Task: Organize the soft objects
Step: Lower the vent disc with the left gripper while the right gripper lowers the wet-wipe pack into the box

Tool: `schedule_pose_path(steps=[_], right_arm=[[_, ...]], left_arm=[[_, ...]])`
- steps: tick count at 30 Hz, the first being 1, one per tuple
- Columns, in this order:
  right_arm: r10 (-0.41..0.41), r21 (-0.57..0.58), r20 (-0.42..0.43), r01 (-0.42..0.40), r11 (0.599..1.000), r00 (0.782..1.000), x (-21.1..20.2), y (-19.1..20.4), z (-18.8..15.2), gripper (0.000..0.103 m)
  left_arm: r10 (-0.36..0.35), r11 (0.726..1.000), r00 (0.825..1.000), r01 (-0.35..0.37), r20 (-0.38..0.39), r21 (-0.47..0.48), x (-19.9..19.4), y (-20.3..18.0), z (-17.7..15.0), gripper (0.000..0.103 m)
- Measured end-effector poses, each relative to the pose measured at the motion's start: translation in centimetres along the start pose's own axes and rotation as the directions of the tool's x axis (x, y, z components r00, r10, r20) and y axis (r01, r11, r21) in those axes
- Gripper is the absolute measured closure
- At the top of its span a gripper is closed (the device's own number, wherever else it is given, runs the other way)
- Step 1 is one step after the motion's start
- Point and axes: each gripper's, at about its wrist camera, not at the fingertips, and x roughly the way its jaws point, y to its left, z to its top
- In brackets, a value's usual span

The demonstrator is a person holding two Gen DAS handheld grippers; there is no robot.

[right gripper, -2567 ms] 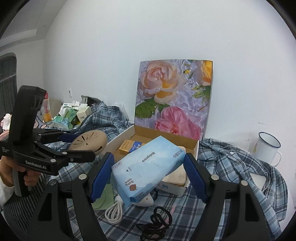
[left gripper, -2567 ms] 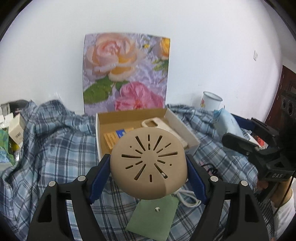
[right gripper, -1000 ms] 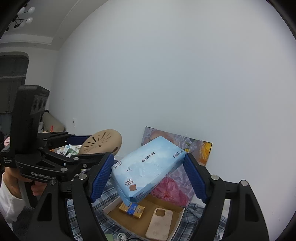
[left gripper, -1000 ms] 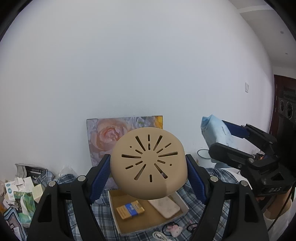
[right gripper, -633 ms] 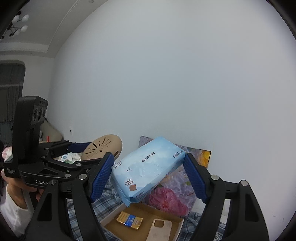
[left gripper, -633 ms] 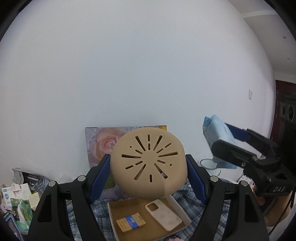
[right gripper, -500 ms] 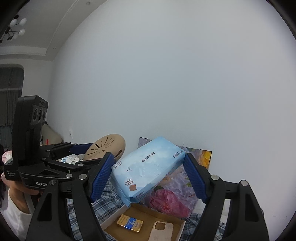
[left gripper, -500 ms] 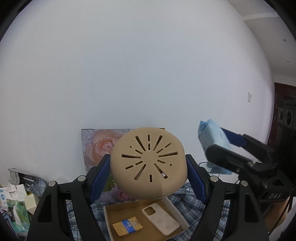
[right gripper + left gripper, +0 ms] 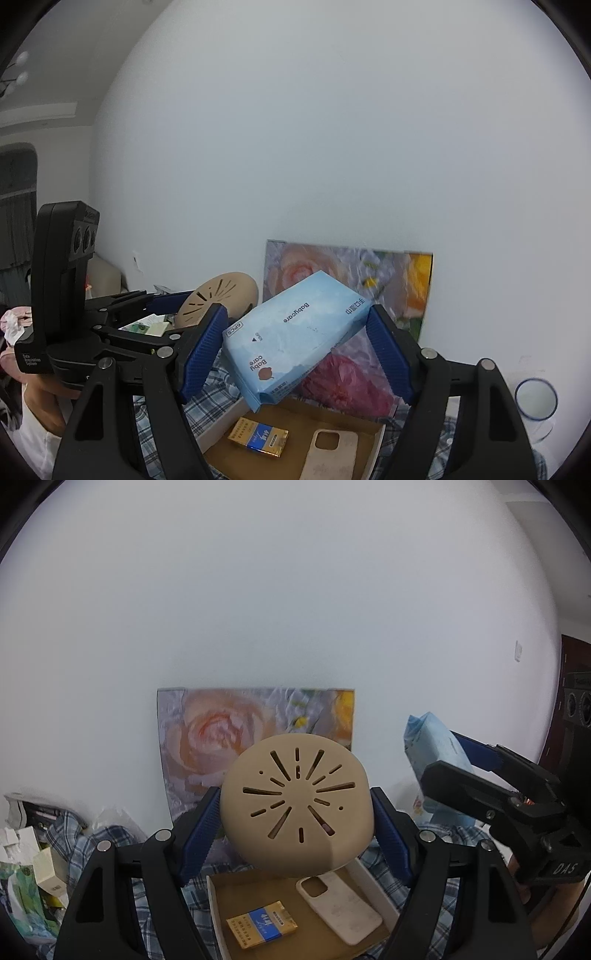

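Note:
My left gripper [image 9: 296, 840] is shut on a tan round slotted cover [image 9: 295, 805] and holds it high above the table. My right gripper [image 9: 296, 347] is shut on a light blue Babycare tissue pack [image 9: 295, 328], also raised. Each gripper shows in the other's view: the tissue pack [image 9: 432, 749] at the right of the left wrist view, the tan cover [image 9: 218, 299] at the left of the right wrist view. Below both lies an open cardboard box [image 9: 317, 934] that holds a yellow-blue packet [image 9: 262, 928] and a beige phone case [image 9: 338, 908].
A rose picture [image 9: 236, 734] leans on the white wall behind the box. A plaid cloth [image 9: 110, 842] covers the table. Small boxes and packets [image 9: 26, 878] pile at the left. A white enamel mug [image 9: 535, 402] stands at the right.
Both grippers rose high above the table from 2.6 s ago, still holding their objects. In the last half second they dipped slightly, so the box shows closer.

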Motion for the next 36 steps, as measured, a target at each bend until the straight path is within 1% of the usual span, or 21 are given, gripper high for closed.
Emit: schedule_pose_path(steps=[9,11,18,24,28,36], right_arm=[[-0.02,0.037,-0.075,0.023,0.999,0.997,3.1,-1.4,-1.4,0.027],[-0.022,0.041,-0.096,0.027,0.999,0.995,4.3,-1.8,-1.7,0.027],[-0.028,0.058,-0.161,0.038,0.998,0.987,6.4,-2.5,-3.1,0.027],[-0.023,0.075,-0.205,0.039,0.996,0.979,7.7,-2.8,-4.2,0.027],[-0.014,0.083,-0.236,0.035,0.996,0.972,8.8,-2.9,-5.2,0.027],[0.008,0.109,-0.312,0.027,0.994,0.95,11.6,-3.3,-7.7,0.027]], left_arm=[[0.011,1.0,0.997,-0.012,-0.078,-0.018,3.5,1.5,-2.0,0.023],[0.015,1.0,0.996,-0.017,-0.092,-0.019,4.1,1.6,-2.5,0.023],[0.032,0.999,0.989,-0.032,-0.142,-0.001,6.2,2.0,-3.8,0.023],[0.05,0.999,0.979,-0.05,-0.198,0.003,8.0,3.0,-4.8,0.023],[0.052,0.998,0.97,-0.055,-0.236,-0.005,9.4,3.5,-6.0,0.023],[0.058,0.998,0.953,-0.066,-0.296,-0.019,11.7,4.4,-8.0,0.023]])
